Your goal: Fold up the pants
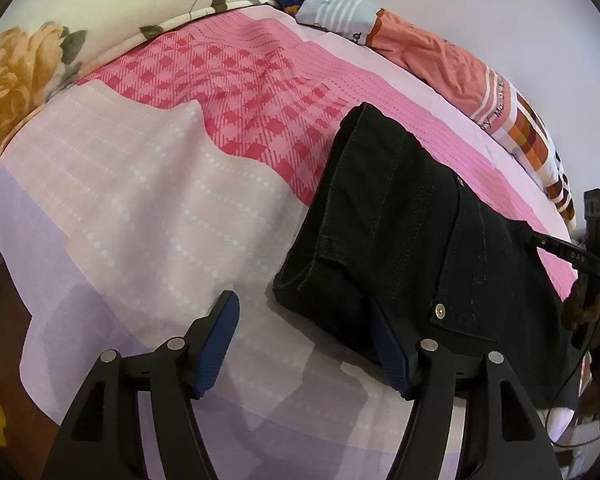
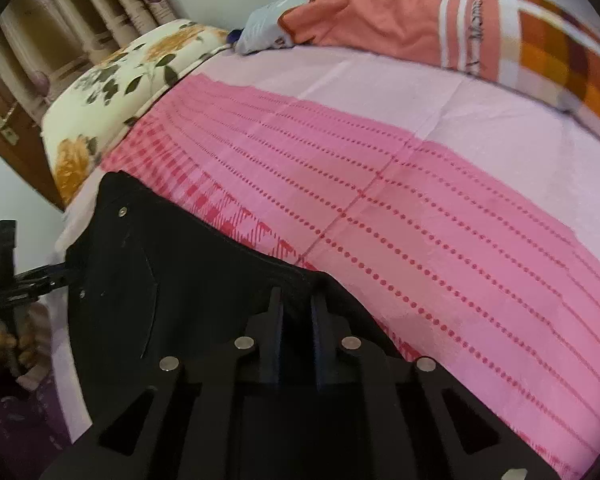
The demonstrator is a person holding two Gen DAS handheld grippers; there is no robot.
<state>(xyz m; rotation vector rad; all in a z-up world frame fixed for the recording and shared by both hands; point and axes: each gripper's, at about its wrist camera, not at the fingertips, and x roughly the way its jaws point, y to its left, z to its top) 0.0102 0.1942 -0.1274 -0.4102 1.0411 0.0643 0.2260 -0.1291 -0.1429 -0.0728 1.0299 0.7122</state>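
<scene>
Black pants (image 1: 400,220) lie folded into a compact stack on the pink bedsheet (image 1: 140,200). My left gripper (image 1: 300,298) stands open at the stack's near left corner. That corner lies between the jaws, and the right pad rests against the cloth without pinching it. In the right wrist view the pants (image 2: 160,260) fill the lower left. My right gripper (image 2: 296,294) has its jaws close together, pinched on the pants' far right edge. One of its fingers (image 1: 568,254) shows at the right rim of the left wrist view, held by a hand (image 1: 588,312).
A floral pillow (image 1: 60,20) lies at the head of the bed. An orange and checked blanket (image 1: 440,60) runs along the far side by the wall. The bed's near edge drops off at lower left. A wooden door (image 2: 4,128) and curtain stand beyond the pillow.
</scene>
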